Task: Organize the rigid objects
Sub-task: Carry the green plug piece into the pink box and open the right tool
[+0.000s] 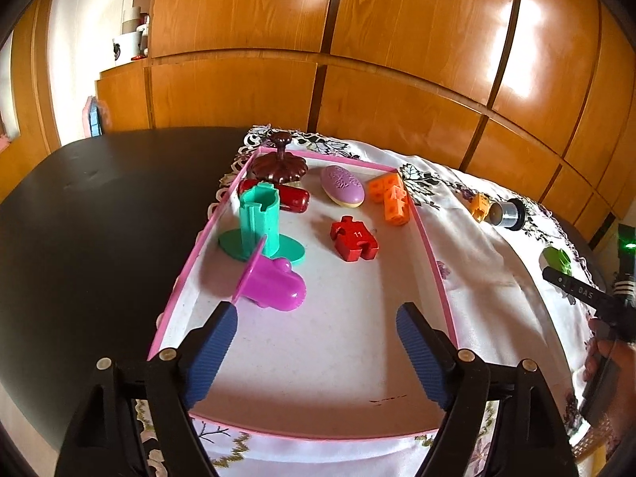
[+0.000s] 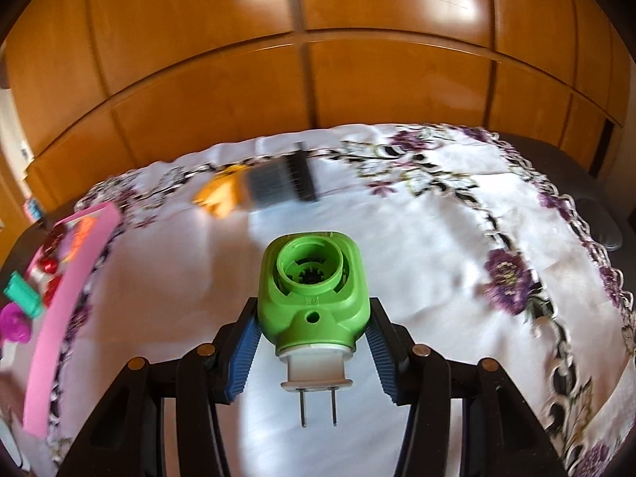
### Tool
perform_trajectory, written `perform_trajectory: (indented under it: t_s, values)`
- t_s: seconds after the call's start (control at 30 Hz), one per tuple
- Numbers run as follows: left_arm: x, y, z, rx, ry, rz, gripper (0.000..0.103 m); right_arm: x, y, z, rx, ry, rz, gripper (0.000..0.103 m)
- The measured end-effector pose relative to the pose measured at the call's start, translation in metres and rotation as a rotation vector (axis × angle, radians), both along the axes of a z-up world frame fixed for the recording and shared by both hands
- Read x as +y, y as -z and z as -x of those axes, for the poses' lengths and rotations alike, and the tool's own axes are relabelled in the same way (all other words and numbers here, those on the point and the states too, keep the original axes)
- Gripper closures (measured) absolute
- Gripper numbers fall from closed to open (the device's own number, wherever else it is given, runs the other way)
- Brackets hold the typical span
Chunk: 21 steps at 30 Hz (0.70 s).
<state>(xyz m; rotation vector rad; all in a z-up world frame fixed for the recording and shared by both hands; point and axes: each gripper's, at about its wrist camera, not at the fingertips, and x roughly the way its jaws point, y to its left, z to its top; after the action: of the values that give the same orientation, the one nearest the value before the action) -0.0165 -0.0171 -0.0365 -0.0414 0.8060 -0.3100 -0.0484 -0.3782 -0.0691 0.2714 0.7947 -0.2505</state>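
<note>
Only the right claw view shows its green plug clamped; left claw gapes empty.

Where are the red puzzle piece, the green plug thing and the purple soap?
Puzzle piece [image 1: 353,238]: left wrist view, its numbered top face.
Green plug [image 2: 312,302]: right wrist view, its green body.
Soap [image 1: 342,185]: left wrist view, its patterned top.

Green plug-in device with two metal prongs, clamped in the right gripper, above the floral tablecloth, pink-rimmed tray of toys by the cloth's left edge.
</note>
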Motion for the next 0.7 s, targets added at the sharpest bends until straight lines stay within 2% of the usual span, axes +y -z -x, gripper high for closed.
perform_trajectory:
  t_s: [0.17,0.4,0.7]
  values:
    - [0.004,-0.003,-0.001,0.002,-0.013,0.005,0.014,0.039,-0.016,-0.005,-0.031,-0.091,-0.050,0.051]
    - [0.013,-0.006,0.001,-0.010,-0.029,-0.014,0.013,0.116,-0.048,-0.021,-0.087,-0.295,-0.098,0.051]
    - [0.044,-0.014,-0.003,-0.028,-0.099,-0.006,0.012,0.212,-0.046,-0.061,0.037,-0.552,-0.133,0.051]
